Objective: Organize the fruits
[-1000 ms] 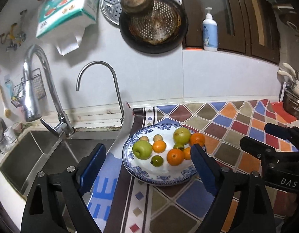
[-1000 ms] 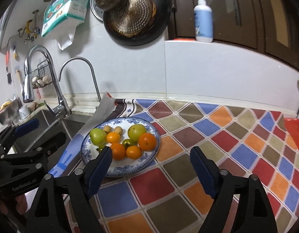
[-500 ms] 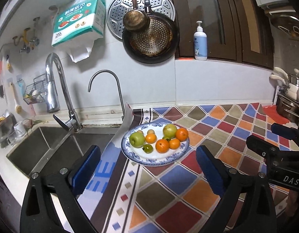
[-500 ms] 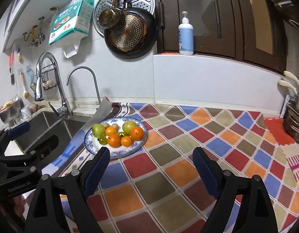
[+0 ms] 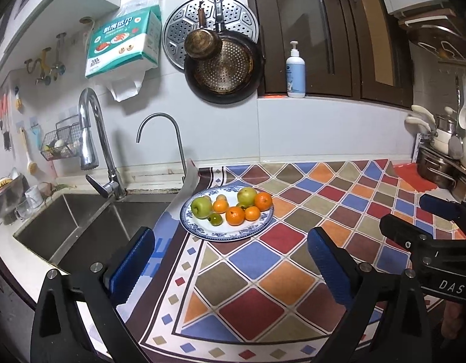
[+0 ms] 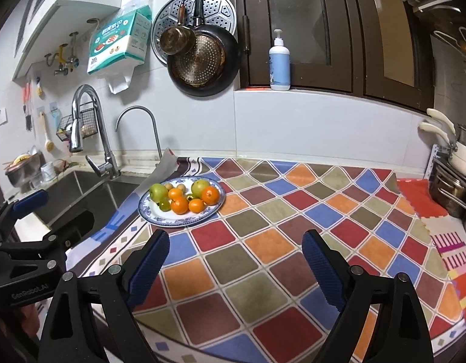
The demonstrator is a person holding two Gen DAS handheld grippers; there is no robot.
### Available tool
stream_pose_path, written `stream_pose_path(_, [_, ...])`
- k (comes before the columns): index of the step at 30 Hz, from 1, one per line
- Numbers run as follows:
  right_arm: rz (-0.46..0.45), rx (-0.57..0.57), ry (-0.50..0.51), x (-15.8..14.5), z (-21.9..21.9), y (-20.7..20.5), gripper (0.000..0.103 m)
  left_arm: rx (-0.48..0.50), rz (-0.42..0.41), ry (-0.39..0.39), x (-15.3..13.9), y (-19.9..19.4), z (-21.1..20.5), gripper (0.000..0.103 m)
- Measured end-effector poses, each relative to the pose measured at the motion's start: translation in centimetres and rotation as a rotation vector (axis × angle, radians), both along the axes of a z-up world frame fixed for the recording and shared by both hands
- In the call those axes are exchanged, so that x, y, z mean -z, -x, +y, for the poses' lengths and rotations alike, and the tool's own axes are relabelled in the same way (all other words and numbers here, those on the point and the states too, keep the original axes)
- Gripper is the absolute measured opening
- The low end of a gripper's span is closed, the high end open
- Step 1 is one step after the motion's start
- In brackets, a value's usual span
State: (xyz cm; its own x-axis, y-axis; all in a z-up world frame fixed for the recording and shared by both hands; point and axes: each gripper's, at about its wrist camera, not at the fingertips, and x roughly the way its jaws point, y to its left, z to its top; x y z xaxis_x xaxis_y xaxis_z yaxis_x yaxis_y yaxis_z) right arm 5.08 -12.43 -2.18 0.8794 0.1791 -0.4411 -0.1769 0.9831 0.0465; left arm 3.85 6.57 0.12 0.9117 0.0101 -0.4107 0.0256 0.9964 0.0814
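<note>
A blue-and-white plate (image 5: 202,230) (image 6: 155,216) stands on the chequered cloth next to the sink. On it lie two green apples (image 5: 201,207) (image 6: 158,191), several oranges (image 5: 235,215) (image 6: 179,205), a small green fruit (image 5: 215,218) and two small brown fruits (image 6: 181,187). My left gripper (image 5: 230,267) is open and empty, well back from the plate. My right gripper (image 6: 236,261) is open and empty, back and to the right of the plate. Each gripper shows at the edge of the other's view.
A steel sink (image 5: 81,227) with a tall tap (image 5: 93,139) and a thin curved tap (image 5: 160,139) lies left of the plate. Pans (image 5: 224,66) hang on the wall. Steel pots (image 6: 454,181) stand at the far right. The chequered cloth (image 6: 293,227) covers the counter.
Both grippers have pulled back and up from the plate, which now looks smaller and farther away. Both stay open and empty. The fruit has not moved.
</note>
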Motion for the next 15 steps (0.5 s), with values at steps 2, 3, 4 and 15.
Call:
stream_pose_path(2, [-0.002, -0.001, 0.000, 0.0, -0.2, 0.4, 0.090, 0.003, -0.002, 0.000, -0.2, 0.6, -0.3, 0.103])
stream_pose_path(3, [-0.003, -0.001, 0.000, -0.1, -0.4, 0.6, 0.090, 0.004, -0.003, -0.001, -0.2, 0.8, -0.4, 0.103])
stream_pose_path(4, [-0.004, 0.000, -0.002, -0.1, -0.6, 1.0, 0.090, 0.005, -0.005, 0.001, -0.3, 1.1, -0.6, 0.103])
stream_pose_path(15, [-0.009, 0.001, -0.016, -0.1, -2.0, 3.2, 0.090, -0.001, -0.013, -0.010, -0.5, 3.5, -1.9, 0.103])
